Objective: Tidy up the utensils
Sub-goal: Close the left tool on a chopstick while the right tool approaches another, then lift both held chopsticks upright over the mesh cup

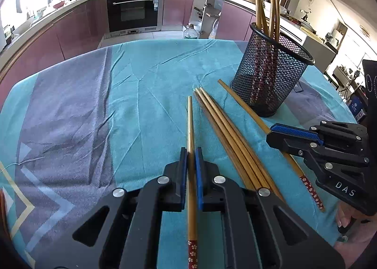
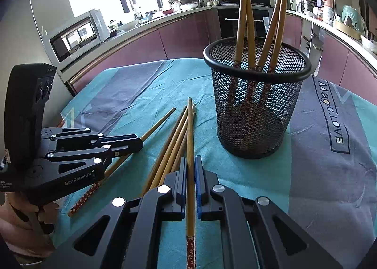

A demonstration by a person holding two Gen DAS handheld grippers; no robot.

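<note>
My left gripper [image 1: 190,151] is shut on a bamboo chopstick [image 1: 190,123] lying on the teal cloth, its red flowered end toward the camera. In the right wrist view this left gripper [image 2: 140,144] grips the leftmost chopstick [image 2: 162,120]. My right gripper [image 2: 190,159] is shut on another chopstick [image 2: 190,127]. From the left wrist view, the right gripper [image 1: 271,131] pinches the stick [image 1: 238,98] nearest the holder. Three loose chopsticks [image 1: 221,123] lie between the two held ones. A black mesh holder [image 2: 254,116] stands upright behind them with several chopsticks [image 2: 242,22] in it.
A teal and grey towel [image 1: 141,80] covers the table, wrinkled, with its far edge just beyond the mesh holder [image 1: 271,80]. Behind are purple kitchen cabinets, an oven [image 1: 133,10] and a water bottle [image 1: 190,31] on the floor. A hand [image 2: 23,222] holds the left gripper's handle.
</note>
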